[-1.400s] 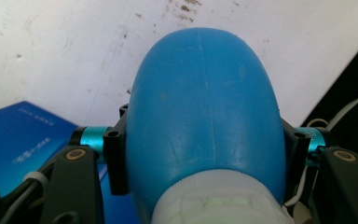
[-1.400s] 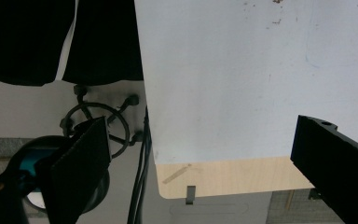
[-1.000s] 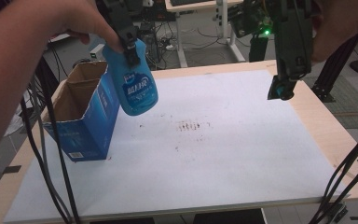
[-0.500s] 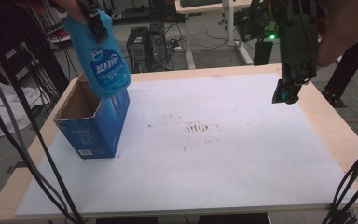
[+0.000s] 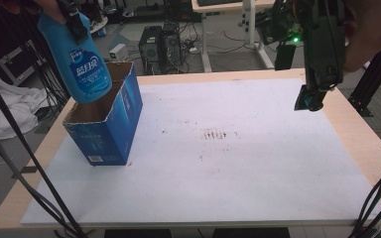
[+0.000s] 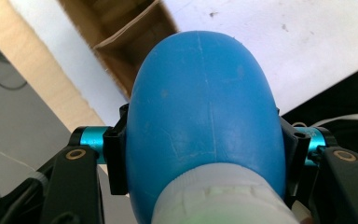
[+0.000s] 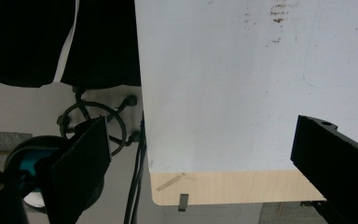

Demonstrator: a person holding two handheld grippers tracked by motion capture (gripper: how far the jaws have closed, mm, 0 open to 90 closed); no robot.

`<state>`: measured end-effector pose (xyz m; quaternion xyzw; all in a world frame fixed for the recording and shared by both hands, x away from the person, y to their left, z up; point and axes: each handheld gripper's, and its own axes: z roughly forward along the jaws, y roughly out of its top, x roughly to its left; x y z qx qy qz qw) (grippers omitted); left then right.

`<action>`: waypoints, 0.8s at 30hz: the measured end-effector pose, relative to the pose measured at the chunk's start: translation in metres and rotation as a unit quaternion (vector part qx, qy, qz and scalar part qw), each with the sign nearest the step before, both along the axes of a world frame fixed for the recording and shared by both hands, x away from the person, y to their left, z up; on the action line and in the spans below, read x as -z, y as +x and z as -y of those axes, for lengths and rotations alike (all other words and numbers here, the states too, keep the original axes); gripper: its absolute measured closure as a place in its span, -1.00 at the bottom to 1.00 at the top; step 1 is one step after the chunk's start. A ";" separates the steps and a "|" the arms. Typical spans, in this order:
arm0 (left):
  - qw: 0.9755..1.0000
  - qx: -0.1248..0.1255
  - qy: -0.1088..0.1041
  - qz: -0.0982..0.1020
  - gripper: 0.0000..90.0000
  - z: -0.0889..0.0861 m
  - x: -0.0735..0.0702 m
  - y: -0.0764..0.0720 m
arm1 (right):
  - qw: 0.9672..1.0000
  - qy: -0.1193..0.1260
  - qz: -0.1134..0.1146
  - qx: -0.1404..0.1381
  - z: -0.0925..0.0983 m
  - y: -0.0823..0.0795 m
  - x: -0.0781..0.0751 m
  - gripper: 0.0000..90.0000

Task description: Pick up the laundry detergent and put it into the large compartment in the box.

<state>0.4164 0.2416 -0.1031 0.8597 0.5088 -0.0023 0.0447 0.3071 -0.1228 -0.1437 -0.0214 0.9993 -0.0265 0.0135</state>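
A blue detergent bottle with a white label hangs tilted, its base just over the open top of a blue cardboard box at the table's left. My left gripper is shut on the bottle's upper part near the neck. In the left gripper view the bottle sits between the jaws of the left gripper, with the box's brown inside beyond it. My right gripper hangs open above the table's far right. In the right gripper view the right gripper has its jaws wide apart, nothing between them.
A white mat covers the wooden table; dark smudges mark its middle. Black cables trail at left and at the right corner. A computer tower and desk legs stand behind. The table's edge and a chair base appear below.
My left gripper has carried the bottle left and upward, from beside the box to over its opening. The right gripper has barely moved.
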 end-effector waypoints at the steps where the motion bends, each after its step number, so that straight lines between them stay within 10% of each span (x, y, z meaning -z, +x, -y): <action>1: 1.000 -0.009 0.000 -0.003 -0.16 -0.005 0.005 0.002 | 1.000 -0.002 0.001 0.006 0.000 -0.001 0.000 -0.91; 24: 0.999 -0.030 -0.004 -0.042 -0.16 -0.010 0.091 0.023 | 1.000 -0.006 -0.001 0.007 0.001 0.000 0.002 -0.91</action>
